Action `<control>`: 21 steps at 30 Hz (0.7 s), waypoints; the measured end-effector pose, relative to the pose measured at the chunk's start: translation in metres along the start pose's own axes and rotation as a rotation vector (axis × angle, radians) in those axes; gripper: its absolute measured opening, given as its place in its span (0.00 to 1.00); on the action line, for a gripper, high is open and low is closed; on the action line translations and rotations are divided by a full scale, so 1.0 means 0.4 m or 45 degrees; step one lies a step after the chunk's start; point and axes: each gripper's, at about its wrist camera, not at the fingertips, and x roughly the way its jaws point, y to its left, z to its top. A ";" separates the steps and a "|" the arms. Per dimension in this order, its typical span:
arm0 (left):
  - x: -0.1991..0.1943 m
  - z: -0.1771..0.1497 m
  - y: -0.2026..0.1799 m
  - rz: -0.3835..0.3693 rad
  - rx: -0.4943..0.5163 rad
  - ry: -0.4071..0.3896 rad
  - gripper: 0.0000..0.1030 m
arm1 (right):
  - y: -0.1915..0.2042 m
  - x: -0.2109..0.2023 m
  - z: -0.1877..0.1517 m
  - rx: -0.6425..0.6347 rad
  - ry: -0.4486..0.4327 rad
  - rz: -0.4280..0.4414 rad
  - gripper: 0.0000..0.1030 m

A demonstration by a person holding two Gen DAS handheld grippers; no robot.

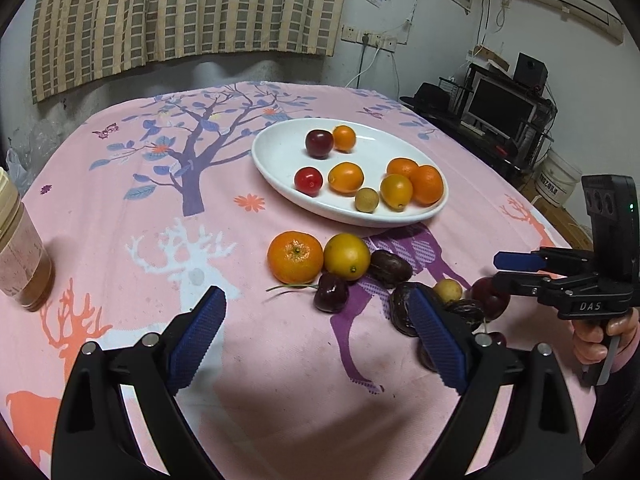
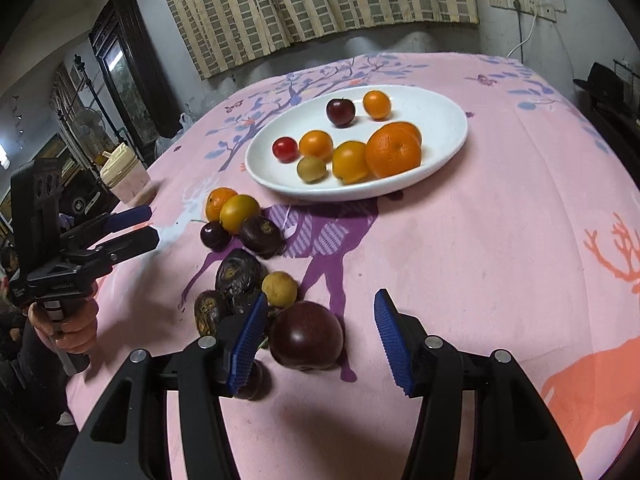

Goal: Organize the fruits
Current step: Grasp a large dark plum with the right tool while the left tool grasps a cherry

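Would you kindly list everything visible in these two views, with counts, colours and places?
plate: one, white, oval, far middle of the table.
fruits on plate: eight; five orange, two red or dark red, one small tan.
loose fruits: about ten on the cloth near the plate; orange, yellow, dark brown, dark red, tan.
large dark plum: one, between the right fingers, not gripped.
tablecloth: pink, tree and deer print.
jar: one, cream lid, left edge.
left gripper: open, empty.
right gripper: open.

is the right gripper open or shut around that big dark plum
Open. In the right wrist view the right gripper has its fingers spread wide; the plum sits on the tablecloth between them, beside the left finger, unclamped.
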 end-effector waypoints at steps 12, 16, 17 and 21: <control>0.000 -0.002 -0.008 -0.006 0.014 0.002 0.88 | 0.013 0.022 -0.023 -0.042 0.099 0.053 0.40; 0.004 -0.006 -0.017 -0.059 0.025 0.026 0.88 | 0.006 0.012 -0.020 -0.026 0.080 0.055 0.39; 0.005 -0.009 -0.026 -0.089 0.037 0.040 0.88 | -0.003 0.006 -0.017 -0.006 0.065 0.055 0.39; 0.016 -0.034 -0.092 -0.241 0.136 0.117 0.69 | -0.031 -0.014 -0.009 0.060 0.021 0.037 0.39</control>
